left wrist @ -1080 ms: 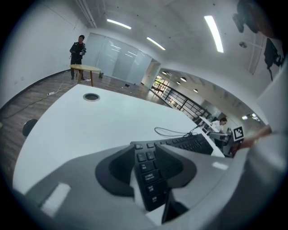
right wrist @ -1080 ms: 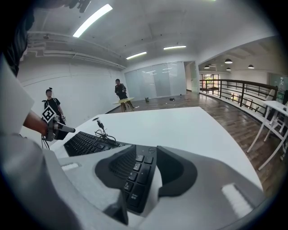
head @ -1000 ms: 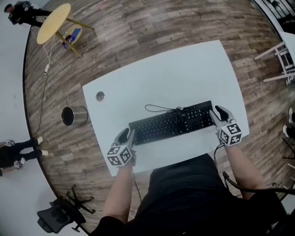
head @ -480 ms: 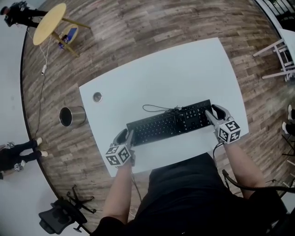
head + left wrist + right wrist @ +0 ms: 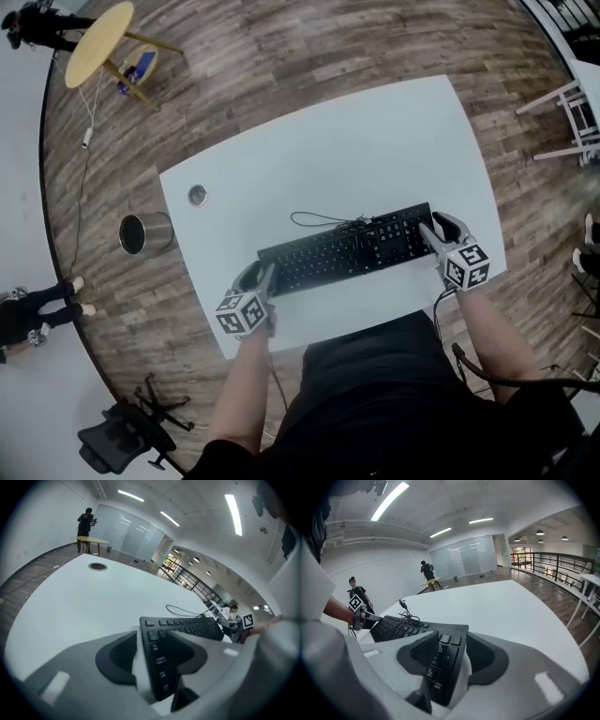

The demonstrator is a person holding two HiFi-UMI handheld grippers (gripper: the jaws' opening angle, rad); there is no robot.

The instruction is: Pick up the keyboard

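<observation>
On the near half of the white table (image 5: 375, 141) the black keyboard (image 5: 349, 248) lies flat. I have its left end between the jaws of the left gripper (image 5: 257, 276) and its right end between those of the right gripper (image 5: 441, 228). Both pairs have just been opening and stand wide — neither clamps it, with a gap beside one pad on each. Its cable (image 5: 314, 221) loops just behind.

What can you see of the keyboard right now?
The keyboard is black plastic with a number pad, lying flat and slightly slanted on the white table near its front edge. Its thin cable loops loosely behind it. The left gripper straddles its left end, the right gripper its number-pad end; both sets of jaws have just been opening and seem not to clamp it.
</observation>
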